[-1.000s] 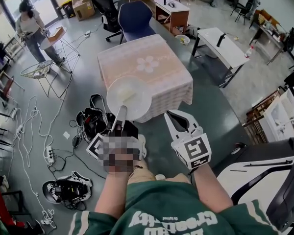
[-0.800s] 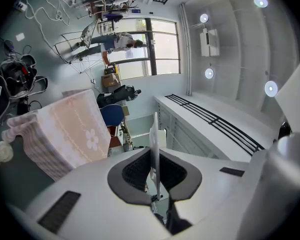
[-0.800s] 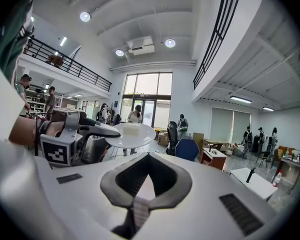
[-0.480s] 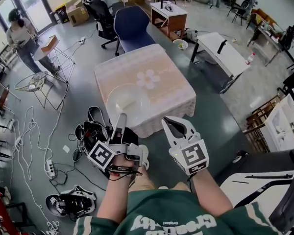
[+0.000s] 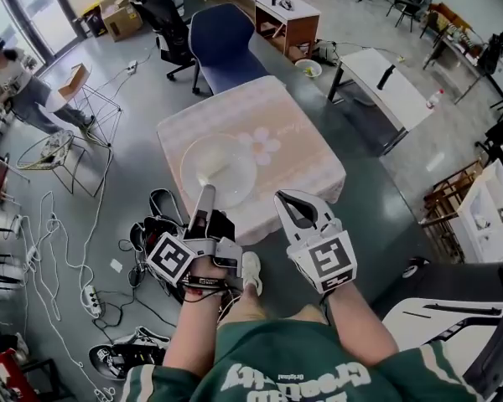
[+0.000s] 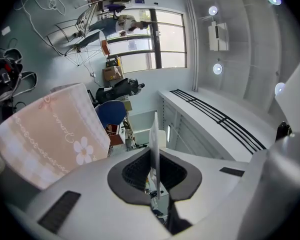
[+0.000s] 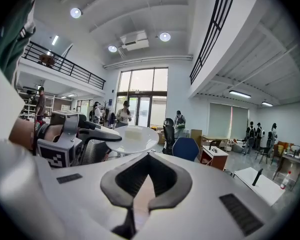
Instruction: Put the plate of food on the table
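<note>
A white plate (image 5: 218,167) with a pale bit of food (image 5: 210,174) hangs level over the near part of the pink-clothed table (image 5: 289,132). My left gripper (image 5: 205,193) is shut on the plate's near rim. In the left gripper view the plate (image 6: 154,134) shows edge-on between the pads, with the table (image 6: 50,129) at the left. My right gripper (image 5: 289,201) hovers beside the plate at the table's near edge, shut with nothing in it. The right gripper view shows the plate (image 7: 131,138) and the left gripper (image 7: 102,135) ahead at the left.
A blue chair (image 5: 225,36) stands at the table's far side. Black bags (image 5: 155,220) and cables with a power strip (image 5: 90,276) lie on the floor at the near left. A white desk (image 5: 386,78) is at the right, a person (image 5: 17,82) at the far left.
The left gripper has carried the plate forward, from the table's near edge to over the tablecloth. The right gripper has moved forward alongside it. Both stay shut.
</note>
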`<state>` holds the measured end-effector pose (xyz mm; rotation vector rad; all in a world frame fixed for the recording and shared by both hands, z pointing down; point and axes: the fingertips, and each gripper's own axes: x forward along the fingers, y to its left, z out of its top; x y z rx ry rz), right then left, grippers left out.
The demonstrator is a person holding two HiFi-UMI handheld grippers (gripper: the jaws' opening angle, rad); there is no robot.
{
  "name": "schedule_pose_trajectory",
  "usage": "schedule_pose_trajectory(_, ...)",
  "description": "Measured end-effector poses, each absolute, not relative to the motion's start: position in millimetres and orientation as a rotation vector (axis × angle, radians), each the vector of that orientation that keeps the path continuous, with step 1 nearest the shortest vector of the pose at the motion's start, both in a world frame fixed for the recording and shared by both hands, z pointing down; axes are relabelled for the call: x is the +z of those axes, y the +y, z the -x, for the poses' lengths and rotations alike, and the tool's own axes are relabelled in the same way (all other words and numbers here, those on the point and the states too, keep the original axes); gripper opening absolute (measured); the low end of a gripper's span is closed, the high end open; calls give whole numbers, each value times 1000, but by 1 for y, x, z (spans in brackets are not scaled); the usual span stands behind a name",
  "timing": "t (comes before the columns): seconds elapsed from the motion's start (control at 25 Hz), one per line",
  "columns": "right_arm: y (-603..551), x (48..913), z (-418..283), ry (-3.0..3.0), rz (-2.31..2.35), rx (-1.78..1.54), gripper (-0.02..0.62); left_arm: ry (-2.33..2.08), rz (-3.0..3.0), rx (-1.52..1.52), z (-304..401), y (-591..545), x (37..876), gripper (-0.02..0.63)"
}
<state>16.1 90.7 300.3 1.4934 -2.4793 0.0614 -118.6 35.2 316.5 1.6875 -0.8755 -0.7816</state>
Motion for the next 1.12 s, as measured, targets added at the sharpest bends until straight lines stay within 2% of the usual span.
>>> schedule_pose_trajectory(0.64,-37,309,-18,-2384,-1574,138,14,-822,-1674,-703,116,-93,334,26)
schedule_pose_trajectory(1.12,-80,315,-9,-2370,-1578,162,14,-793,-1630,-695,114,-132,350,26)
